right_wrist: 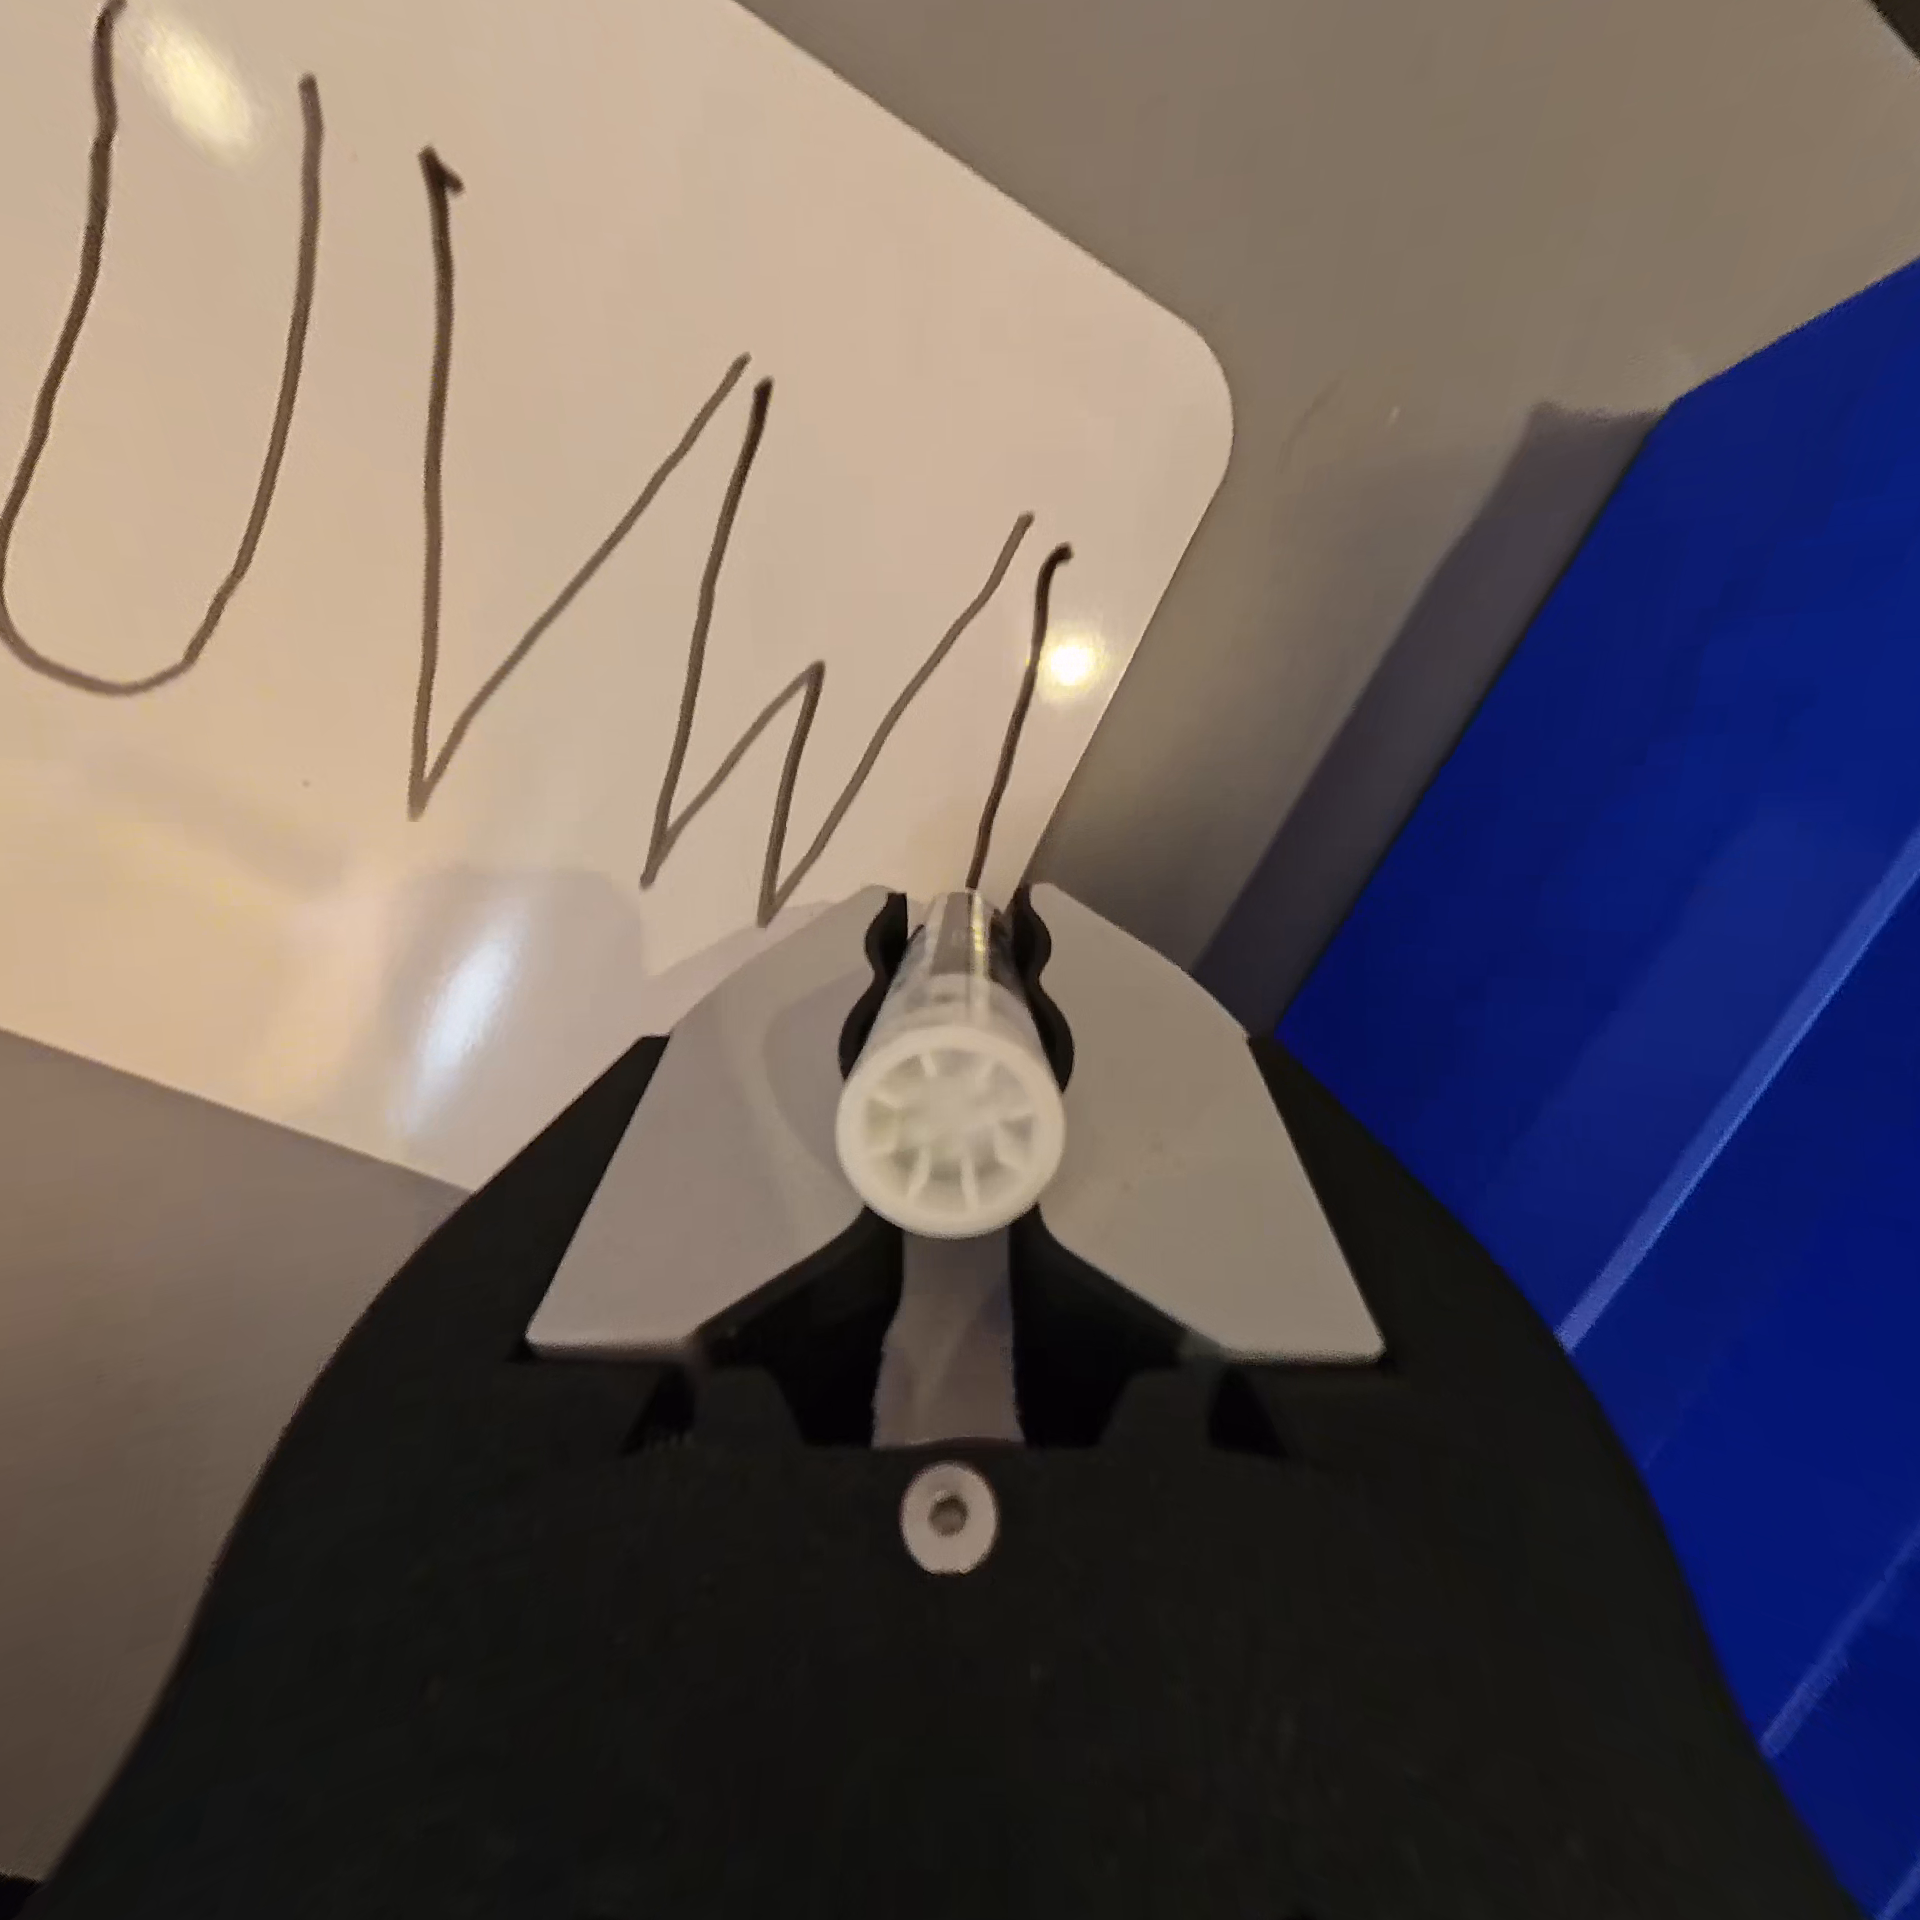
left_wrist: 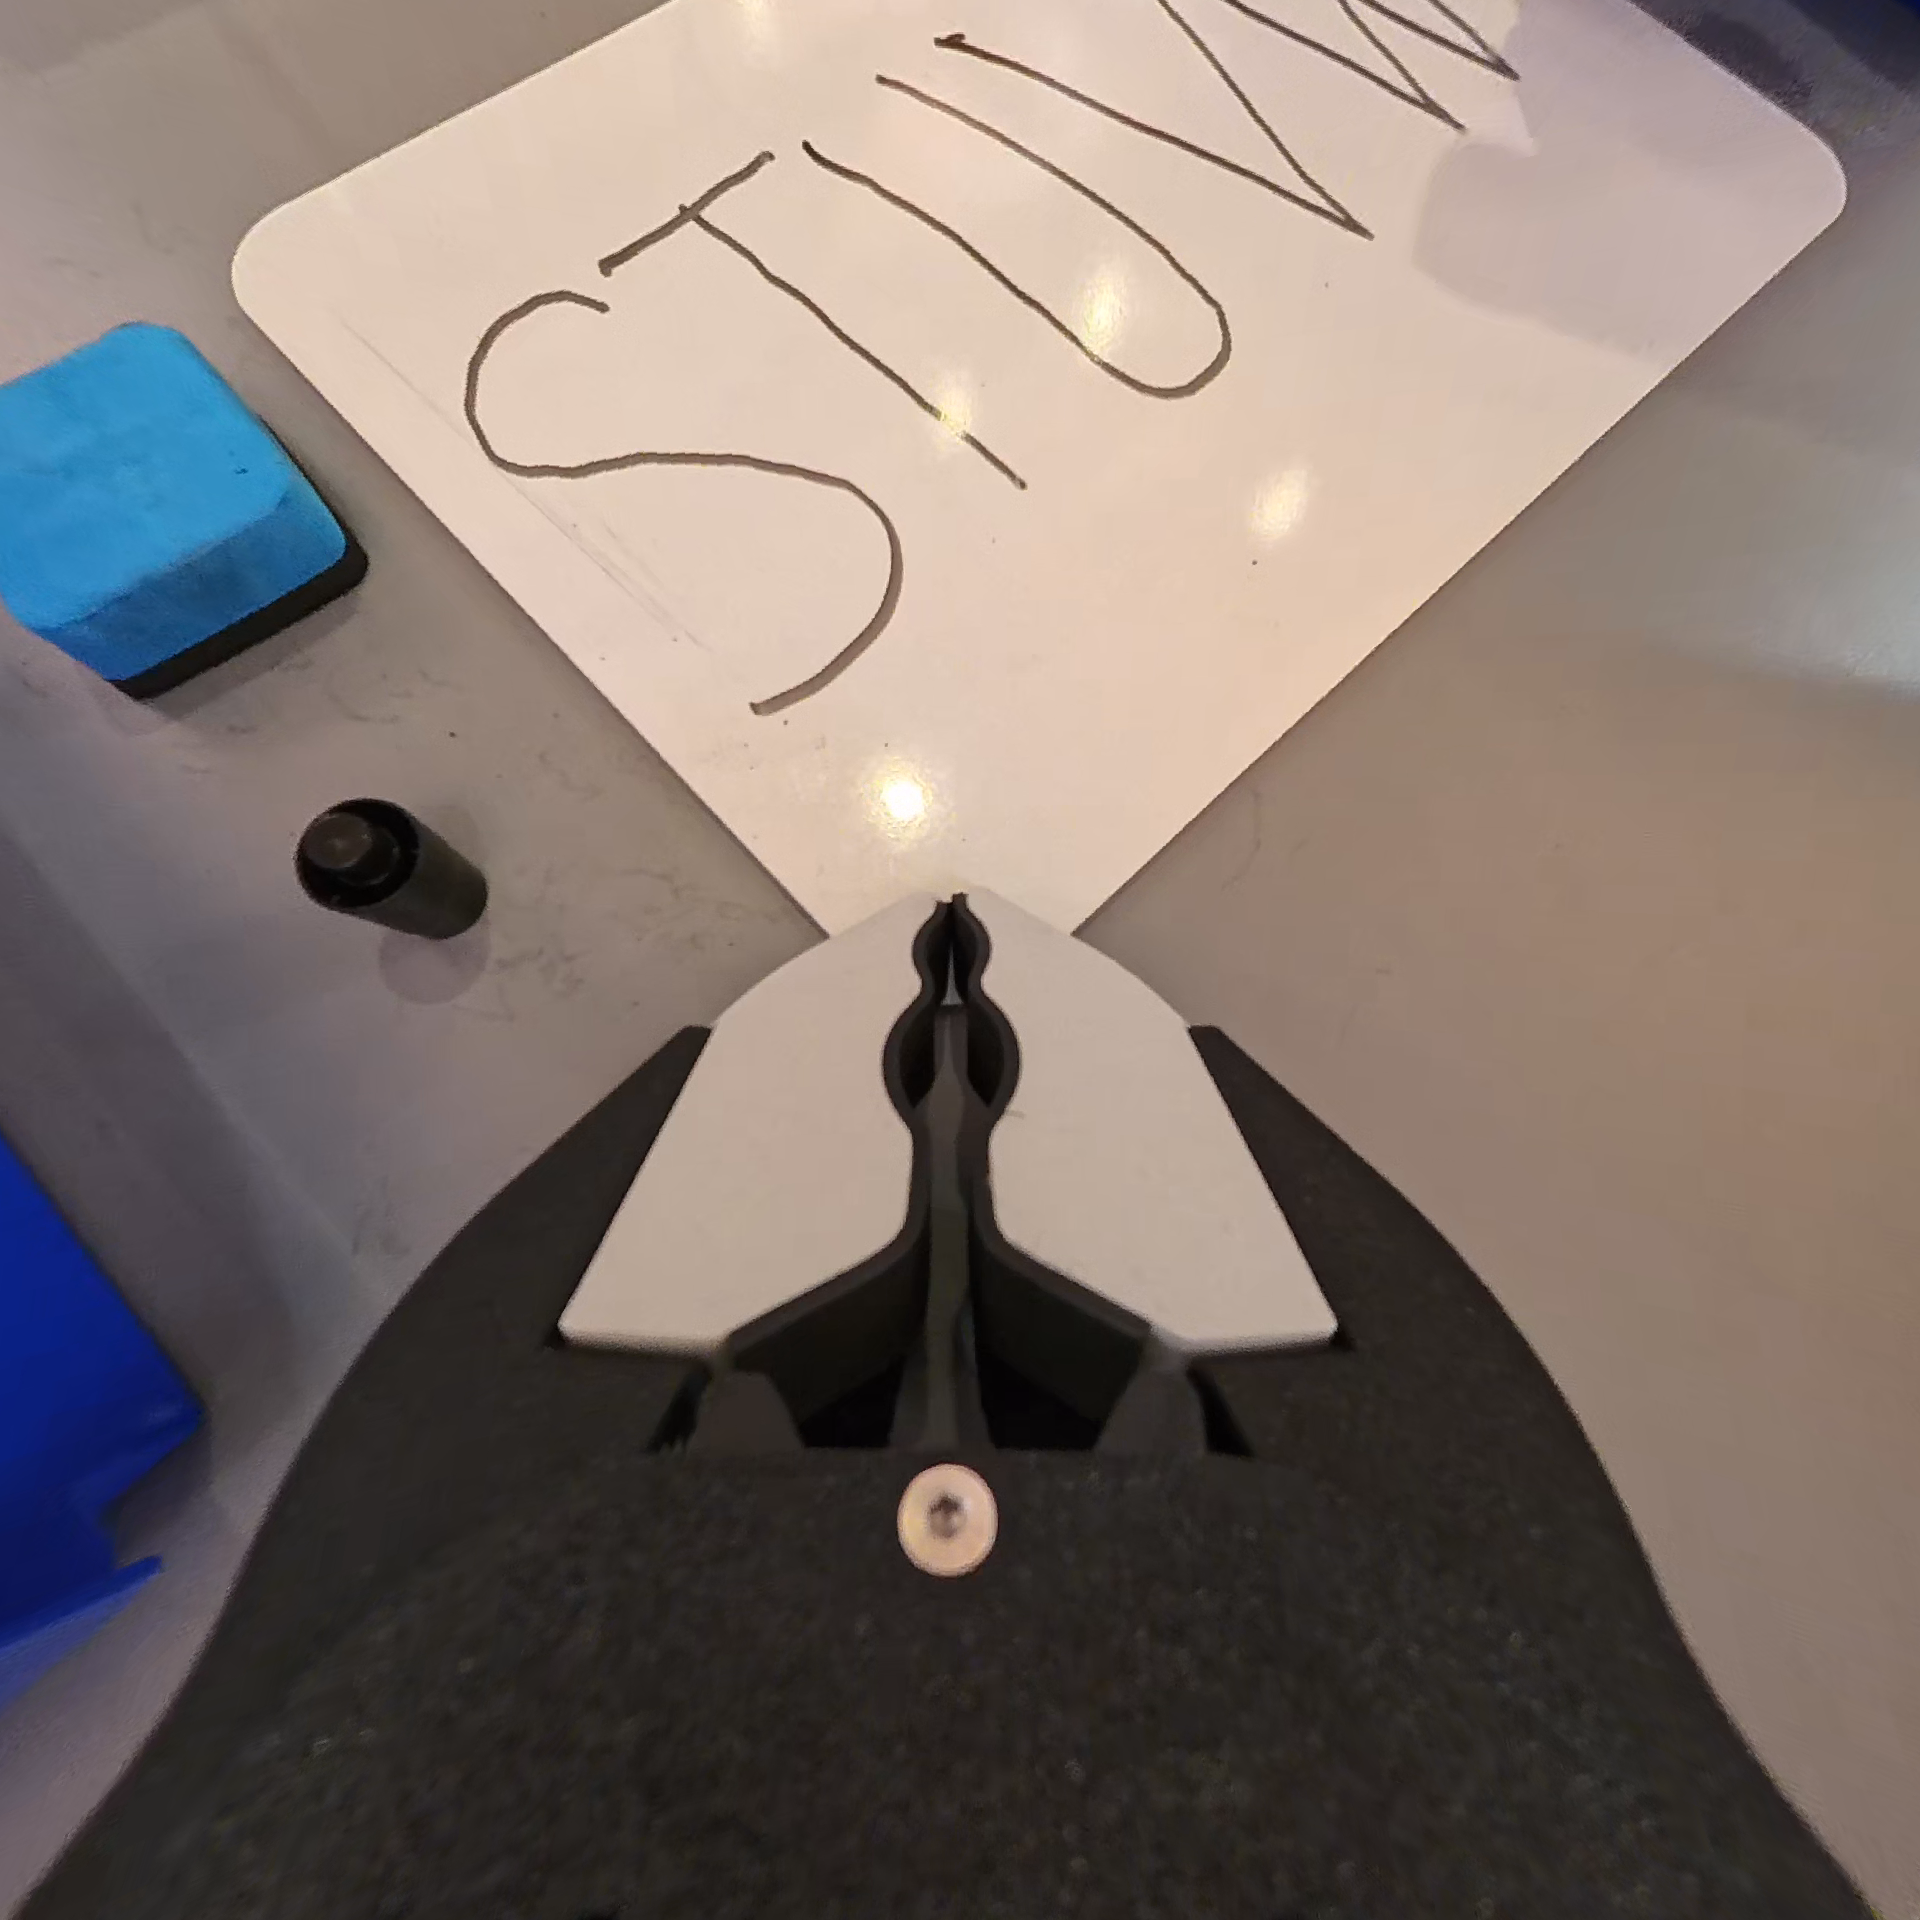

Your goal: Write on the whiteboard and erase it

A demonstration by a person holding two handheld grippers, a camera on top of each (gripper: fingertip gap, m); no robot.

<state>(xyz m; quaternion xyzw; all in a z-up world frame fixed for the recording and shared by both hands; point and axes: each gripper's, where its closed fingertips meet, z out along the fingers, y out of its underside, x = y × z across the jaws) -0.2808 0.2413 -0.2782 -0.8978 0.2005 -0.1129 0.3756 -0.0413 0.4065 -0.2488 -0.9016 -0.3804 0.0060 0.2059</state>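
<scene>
A white whiteboard (left_wrist: 1039, 644) lies flat on the grey table and bears black hand-drawn strokes. It also shows in the right wrist view (right_wrist: 540, 312). My left gripper (left_wrist: 954, 902) is shut and empty, its tips at the board's near corner. My right gripper (right_wrist: 961, 896) is shut on a marker (right_wrist: 951, 1101), whose white end cap faces the camera. The marker's tip is hidden behind the fingers, at the foot of the last black stroke near the board's right edge. A blue eraser (left_wrist: 156, 499) with a black base lies on the table left of the board.
A black marker cap (left_wrist: 390, 868) lies on its side on the table between the eraser and my left gripper. A blue bin (right_wrist: 1662, 935) stands close to the right of the board; a blue bin edge also shows at the left (left_wrist: 62, 1403).
</scene>
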